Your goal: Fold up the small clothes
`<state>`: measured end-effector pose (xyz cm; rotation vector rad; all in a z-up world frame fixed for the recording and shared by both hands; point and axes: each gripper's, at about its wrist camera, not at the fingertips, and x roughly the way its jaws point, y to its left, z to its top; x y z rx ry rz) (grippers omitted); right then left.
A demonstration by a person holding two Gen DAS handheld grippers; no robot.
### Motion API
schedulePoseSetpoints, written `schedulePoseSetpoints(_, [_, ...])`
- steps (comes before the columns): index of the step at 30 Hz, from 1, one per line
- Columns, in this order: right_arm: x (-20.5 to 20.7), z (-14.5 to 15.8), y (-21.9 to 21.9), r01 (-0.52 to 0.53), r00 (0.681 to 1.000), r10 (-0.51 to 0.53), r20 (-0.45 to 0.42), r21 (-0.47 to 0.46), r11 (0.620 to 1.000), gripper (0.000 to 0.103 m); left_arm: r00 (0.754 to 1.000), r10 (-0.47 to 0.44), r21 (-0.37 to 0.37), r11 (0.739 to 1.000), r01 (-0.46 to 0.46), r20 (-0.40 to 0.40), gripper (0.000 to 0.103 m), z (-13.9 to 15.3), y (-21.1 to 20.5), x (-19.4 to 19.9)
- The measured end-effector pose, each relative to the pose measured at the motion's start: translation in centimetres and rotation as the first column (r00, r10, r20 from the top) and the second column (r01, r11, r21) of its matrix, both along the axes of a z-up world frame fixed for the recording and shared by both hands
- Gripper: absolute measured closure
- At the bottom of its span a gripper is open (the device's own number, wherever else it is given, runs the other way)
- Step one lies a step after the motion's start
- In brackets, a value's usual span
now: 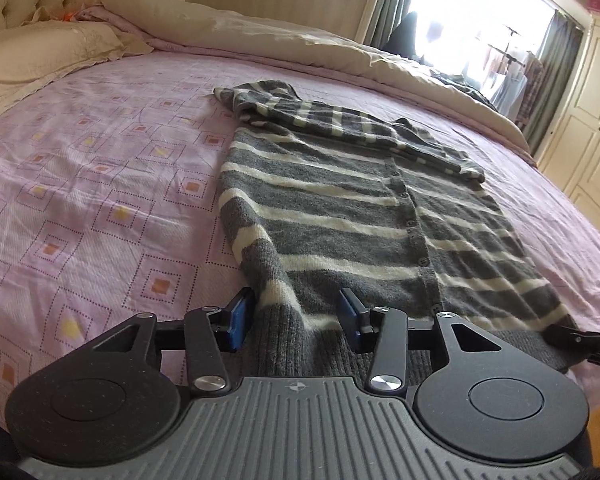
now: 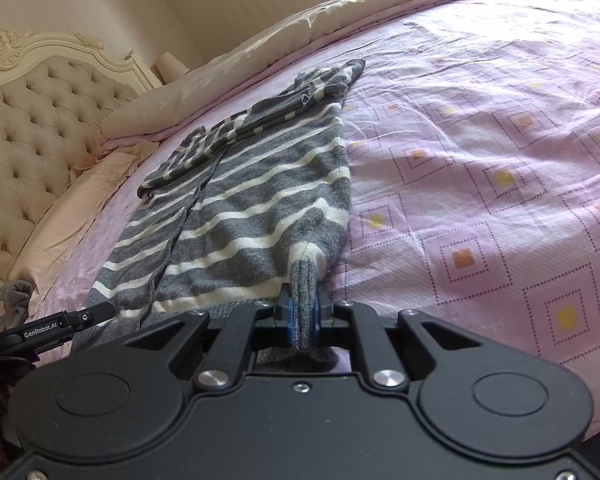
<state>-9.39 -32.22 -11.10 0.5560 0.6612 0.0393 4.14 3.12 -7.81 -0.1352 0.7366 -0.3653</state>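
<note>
Right gripper (image 2: 299, 316) fingers pinch cardigan (image 2: 240, 216) cuff, hem hidden; left gripper (image 1: 296, 316) fingers parted.

The cardigan's (image 1: 332, 216) ribbed hem disappears beneath the left gripper (image 1: 296, 322); overexposed window (image 1: 480, 12) glare washes out everything beyond.

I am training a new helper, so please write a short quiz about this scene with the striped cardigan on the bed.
1. True or false: the right gripper is shut on the cardigan's ribbed hem.
2. The left gripper is: A) open, B) shut on the pillow, C) out of view.
3. What colour is the bed sheet?

Key: 1 true; 2 A; 3 pink, with square patterns.
</note>
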Motion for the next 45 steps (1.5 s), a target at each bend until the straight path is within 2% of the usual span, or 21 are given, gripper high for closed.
schedulePoseSetpoints(2, [0.0,0.0,-0.1,0.001,1.0,-0.001,0.002,0.005,1.0,0.086,1.0,-0.003,-0.068,0.998,0.002,-0.016,0.059,0.1,0.8,-0.5])
schedulePoseSetpoints(3, [0.0,-0.1,-0.1,0.0,1.0,0.0,0.003,0.006,1.0,0.086,1.0,-0.01,-0.14,0.99,0.007,-0.025,0.059,0.1,1.4,-0.7])
schedulePoseSetpoints(5, [-0.1,-0.1,-0.1,-0.001,1.0,0.001,0.004,0.006,1.0,0.086,1.0,-0.027,-0.343,0.939,0.021,-0.014,0.059,0.3,3.1,-1.2])
schedulePoseSetpoints(6, [-0.1,-0.1,-0.1,-0.002,1.0,0.002,0.004,0.006,1.0,0.086,1.0,-0.013,-0.41,0.912,0.015,0.008,0.059,0.7,3.8,-1.4])
schedulePoseSetpoints(8, [0.0,-0.1,-0.1,-0.002,1.0,0.002,0.004,0.006,1.0,0.086,0.997,0.033,-0.477,0.879,0.007,0.076,0.059,1.9,5.0,-1.9])
schedulePoseSetpoints(10, [0.0,-0.1,-0.1,-0.002,1.0,0.002,0.004,0.006,1.0,0.086,0.988,0.059,-0.499,0.867,0.019,0.142,0.056,3.1,5.8,-2.1])
schedulePoseSetpoints(11, [0.0,-0.1,-0.1,-0.001,1.0,0.001,0.004,0.006,1.0,0.086,0.985,0.071,-0.488,0.873,0.014,0.155,0.053,3.5,6.1,-2.1])
schedulePoseSetpoints(13, [0.0,-0.1,-0.1,-0.002,1.0,0.002,0.005,0.009,1.0,0.086,0.984,0.094,-0.422,0.906,-0.022,0.151,0.052,3.7,6.3,-1.7])
schedulePoseSetpoints(15, [0.0,-0.2,-0.2,-0.003,1.0,0.003,0.006,0.011,1.0,0.086,0.987,0.112,-0.329,0.942,-0.067,0.118,0.052,3.1,6.6,-1.2])
schedulePoseSetpoints(16, [0.0,-0.2,-0.2,-0.003,1.0,0.003,0.006,0.011,1.0,0.086,0.988,0.115,-0.298,0.951,-0.081,0.099,0.052,2.8,6.6,-1.2])
schedulePoseSetpoints(20, [0.0,-0.2,-0.2,-0.004,1.0,0.004,0.006,0.011,1.0,0.086,0.994,0.109,-0.25,0.963,-0.105,0.003,0.053,0.7,7.3,-1.4])
schedulePoseSetpoints(22, [0.0,-0.2,-0.2,-0.004,1.0,0.004,0.006,0.012,1.0,0.085,0.992,0.127,-0.217,0.968,-0.129,-0.02,0.053,-0.1,7.7,-1.8])
schedulePoseSetpoints(26, [0.0,-0.2,-0.1,-0.009,1.0,0.009,0.006,0.006,1.0,0.084,0.99,0.143,-0.119,0.983,-0.142,0.002,0.057,-0.4,7.2,-1.7])
schedulePoseSetpoints(29, [0.0,-0.2,-0.1,-0.01,1.0,0.01,0.007,0.005,1.0,0.084,0.996,0.085,-0.06,0.995,-0.084,0.022,0.057,0.0,5.5,-1.2])
schedulePoseSetpoints(34, [0.0,-0.2,-0.2,-0.006,1.0,0.006,0.008,0.012,1.0,0.084,1.0,0.023,-0.048,0.999,-0.022,0.014,0.057,-0.3,3.0,-0.3])
schedulePoseSetpoints(41, [0.0,-0.2,-0.2,-0.008,1.0,0.008,0.01,0.015,1.0,0.084,1.0,-0.012,-0.105,0.994,0.009,-0.026,0.057,-0.5,1.8,0.7])
schedulePoseSetpoints(43, [0.0,-0.2,-0.2,-0.008,1.0,0.008,0.011,0.016,1.0,0.084,0.999,-0.031,-0.121,0.992,0.026,-0.04,0.068,-0.5,1.7,0.9])
schedulePoseSetpoints(44, [0.0,-0.2,-0.2,-0.008,1.0,0.007,0.011,0.016,1.0,0.084,0.997,-0.048,-0.148,0.988,0.039,-0.056,0.088,-0.5,1.6,1.0])
schedulePoseSetpoints(45, [0.0,-0.2,-0.2,-0.008,1.0,0.008,0.011,0.015,1.0,0.084,0.996,-0.056,-0.176,0.983,0.043,-0.069,0.094,-0.6,1.7,1.1])
